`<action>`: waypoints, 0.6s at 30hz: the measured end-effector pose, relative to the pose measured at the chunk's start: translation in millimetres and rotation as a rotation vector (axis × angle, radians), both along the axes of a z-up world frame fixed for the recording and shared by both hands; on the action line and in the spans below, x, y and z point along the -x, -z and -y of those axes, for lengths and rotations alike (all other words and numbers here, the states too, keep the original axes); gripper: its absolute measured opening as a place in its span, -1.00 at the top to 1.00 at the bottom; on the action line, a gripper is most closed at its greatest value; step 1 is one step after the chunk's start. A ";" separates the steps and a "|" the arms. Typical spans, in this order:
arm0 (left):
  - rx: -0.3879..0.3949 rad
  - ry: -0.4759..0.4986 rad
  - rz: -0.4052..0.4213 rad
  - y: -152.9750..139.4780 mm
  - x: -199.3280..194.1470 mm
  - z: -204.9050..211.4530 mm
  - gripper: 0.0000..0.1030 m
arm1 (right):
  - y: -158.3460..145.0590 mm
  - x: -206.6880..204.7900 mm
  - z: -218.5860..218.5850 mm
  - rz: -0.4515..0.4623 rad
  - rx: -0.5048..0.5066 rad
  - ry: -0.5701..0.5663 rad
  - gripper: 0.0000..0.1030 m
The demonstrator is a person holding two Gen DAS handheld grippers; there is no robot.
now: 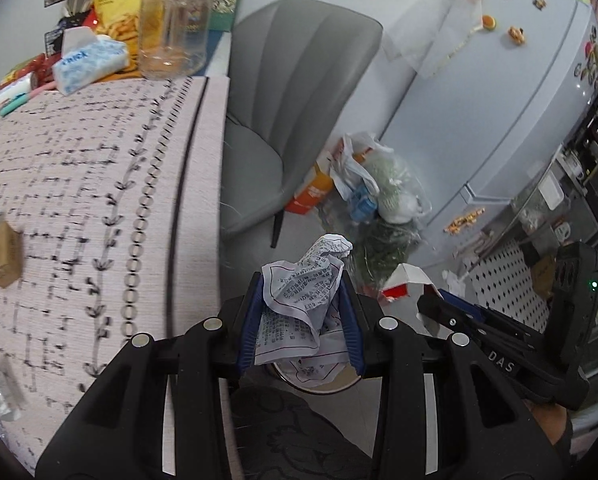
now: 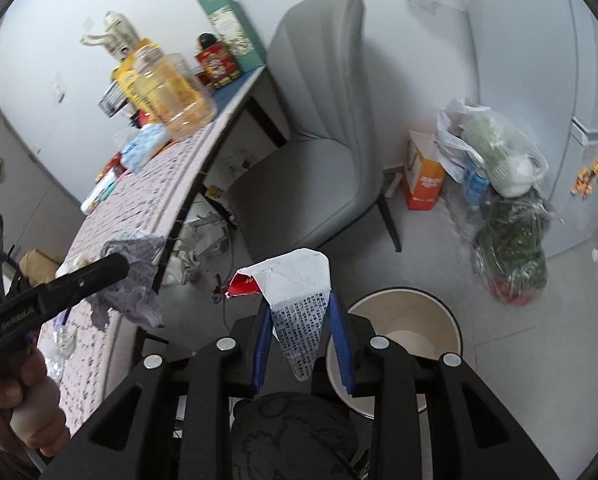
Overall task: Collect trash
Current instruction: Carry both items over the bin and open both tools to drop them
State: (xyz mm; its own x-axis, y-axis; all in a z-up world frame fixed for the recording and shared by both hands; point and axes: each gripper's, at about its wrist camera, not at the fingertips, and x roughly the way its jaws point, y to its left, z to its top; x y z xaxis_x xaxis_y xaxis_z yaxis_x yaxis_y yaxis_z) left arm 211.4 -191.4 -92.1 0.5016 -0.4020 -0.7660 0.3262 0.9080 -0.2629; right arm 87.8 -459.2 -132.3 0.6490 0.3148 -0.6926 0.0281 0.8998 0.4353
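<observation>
My left gripper [image 1: 303, 280] is shut on a crumpled printed paper [image 1: 299, 288], held off the table's right edge above the round trash bin [image 1: 319, 384], mostly hidden under the paper. My right gripper [image 2: 299, 296] is shut on a flattened white and red carton [image 2: 295, 280] and holds it in the air just left of the cream trash bin [image 2: 415, 312]. The right gripper with the carton [image 1: 407, 280] shows in the left wrist view. The left gripper with the paper [image 2: 135, 276] shows in the right wrist view over the table edge.
The table with the pink patterned cloth [image 1: 79, 184] carries a small brown box [image 1: 3, 256], a tissue pack [image 1: 87, 64], a clear jar [image 1: 175, 20] and snack packs. A grey chair [image 2: 319, 132] stands beyond. Plastic bags [image 2: 503, 184] and an orange box [image 2: 423, 180] lie by the fridge [image 1: 519, 80].
</observation>
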 end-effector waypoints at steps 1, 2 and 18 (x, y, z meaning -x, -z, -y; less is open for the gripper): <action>-0.003 0.006 -0.008 2.9 -0.7 4.9 0.29 | 3.7 -0.7 4.0 -0.007 -0.002 0.015 0.03; -0.005 0.009 -0.011 4.4 -1.0 7.2 0.29 | 7.8 -0.4 9.7 -0.012 -0.002 0.036 -0.10; -0.006 0.113 -0.102 32.9 -2.8 65.6 0.27 | 2.8 19.6 67.6 0.017 -0.012 0.154 -0.36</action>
